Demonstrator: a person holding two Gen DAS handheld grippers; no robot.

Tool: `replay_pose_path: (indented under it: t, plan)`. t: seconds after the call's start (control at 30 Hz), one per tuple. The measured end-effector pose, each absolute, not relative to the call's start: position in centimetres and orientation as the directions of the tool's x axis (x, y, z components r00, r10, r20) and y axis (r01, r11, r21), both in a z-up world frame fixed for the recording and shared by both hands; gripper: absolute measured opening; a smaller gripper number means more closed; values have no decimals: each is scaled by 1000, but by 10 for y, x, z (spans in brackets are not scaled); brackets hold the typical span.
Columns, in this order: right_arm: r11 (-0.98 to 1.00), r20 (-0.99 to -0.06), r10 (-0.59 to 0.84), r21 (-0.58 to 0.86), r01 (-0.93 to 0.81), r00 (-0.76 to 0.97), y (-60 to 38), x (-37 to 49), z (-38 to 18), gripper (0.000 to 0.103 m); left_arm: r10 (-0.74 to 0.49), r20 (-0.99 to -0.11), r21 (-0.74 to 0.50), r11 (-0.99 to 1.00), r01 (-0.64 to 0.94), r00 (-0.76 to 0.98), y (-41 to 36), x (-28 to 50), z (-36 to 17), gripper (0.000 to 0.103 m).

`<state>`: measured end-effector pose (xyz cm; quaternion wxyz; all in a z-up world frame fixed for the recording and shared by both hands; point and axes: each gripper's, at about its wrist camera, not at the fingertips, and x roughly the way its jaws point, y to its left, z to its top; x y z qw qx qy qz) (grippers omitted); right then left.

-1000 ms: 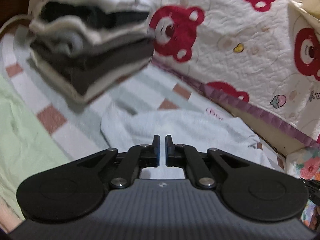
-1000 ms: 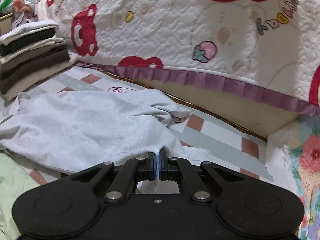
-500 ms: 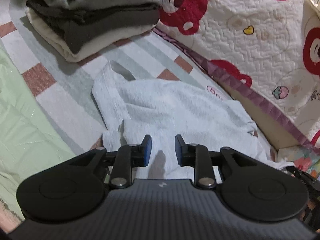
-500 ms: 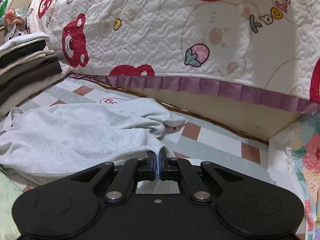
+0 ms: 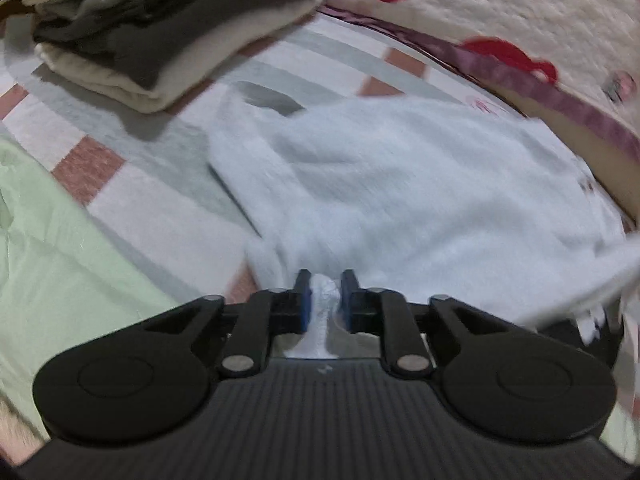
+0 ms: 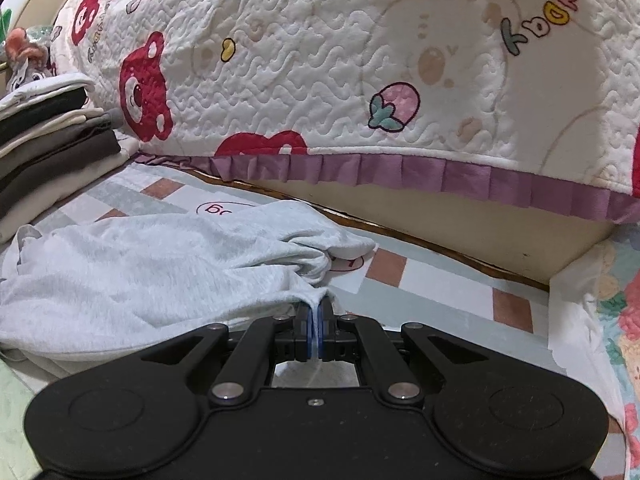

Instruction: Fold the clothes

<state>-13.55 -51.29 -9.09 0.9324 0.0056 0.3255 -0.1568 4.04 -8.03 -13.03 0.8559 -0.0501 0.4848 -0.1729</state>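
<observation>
A pale grey garment [image 6: 152, 264] lies spread on a checked sheet [image 6: 432, 280], its long axis running left to right along the near side of a quilt [image 6: 360, 80] printed with red bears. Its far right end is bunched into folds that point toward the quilt's purple frill.

The right gripper [image 6: 316, 334] is clamped tight on the garment's near edge, a thin fold of cloth pinched between the blue pads. The left gripper [image 5: 325, 300] has its jaws partly apart with a bunch of the same cloth [image 5: 400, 184] standing between them; the pads seem to touch it, but the blur makes it hard to tell whether they truly grip.

The left wrist view is smeared and shows a green cloth [image 5: 60, 248] at the near left, which the right view barely catches. Both views show a stack of folded clothes [image 5: 160, 40] at the far left, cut off by the frame. Only the right view shows the quilt's lettering and strawberry sharply.
</observation>
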Motion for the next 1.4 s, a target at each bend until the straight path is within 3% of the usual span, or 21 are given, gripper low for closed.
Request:
replay_pose_path:
  t: [0.27, 0.33, 0.43, 0.53, 0.6, 0.63, 0.7, 0.77, 0.83, 0.87, 0.9, 1.1, 1.23, 1.3, 1.4]
  plan:
    - [951, -648, -294, -129, 280, 703, -522, -105, -106, 2, -263, -754, -222, 964, 144, 602, -45, 54, -122, 10]
    - [950, -659, -298, -138, 279, 690, -523, -98, -113, 2, -274, -757, -259, 959, 112, 593, -32, 48, -126, 10]
    - [950, -664, -299, -140, 279, 685, -523, -92, -118, 2, -393, -731, -399, 909, 118, 557, -18, 41, -121, 10]
    - [952, -666, -292, -139, 271, 686, -524, -89, -121, 2, -485, -705, -465, 867, 179, 518, -23, 32, -110, 24]
    - [956, -666, -284, -139, 260, 689, -524, -91, -121, 2, -505, -706, -448, 861, 239, 497, -37, 26, -105, 44]
    - [957, -667, -280, -139, 254, 691, -525, -92, -121, 2, -514, -707, -438, 858, 268, 486, -44, 23, -103, 48]
    - [960, -667, -272, -138, 243, 694, -525, -93, -121, 2, -465, -751, -370, 885, 284, 469, -61, 24, -109, 64]
    - [963, -667, -264, -138, 232, 696, -526, -95, -121, 2, -386, -802, -279, 917, 285, 456, -76, 26, -119, 67]
    - [965, -668, -255, -138, 221, 699, -527, -96, -121, 2, -329, -831, -239, 939, 247, 449, -79, 31, -136, 65]
    - [967, -668, -251, -138, 215, 701, -527, -97, -121, 2, -320, -837, -245, 945, 219, 445, -75, 34, -144, 42]
    - [968, -668, -247, -138, 210, 702, -528, -98, -121, 2, -317, -843, -257, 947, 192, 435, -71, 38, -151, 5]
    - [973, -669, -231, -160, 166, 706, -528, -107, -123, 5, -360, -736, -304, 933, 195, 574, -51, 34, -114, 6]
    - [955, -680, -286, -261, 141, 675, -524, -124, -135, 36, -365, -656, -296, 930, 219, 661, -47, 26, -86, 6]
    - [944, -691, -313, -303, 132, 652, -524, -132, -144, 44, -360, -628, -281, 932, 230, 690, -49, 22, -76, 6]
    - [945, -721, -316, -300, 134, 616, -528, -142, -159, 45, -357, -589, -263, 933, 245, 725, -53, 17, -63, 6]
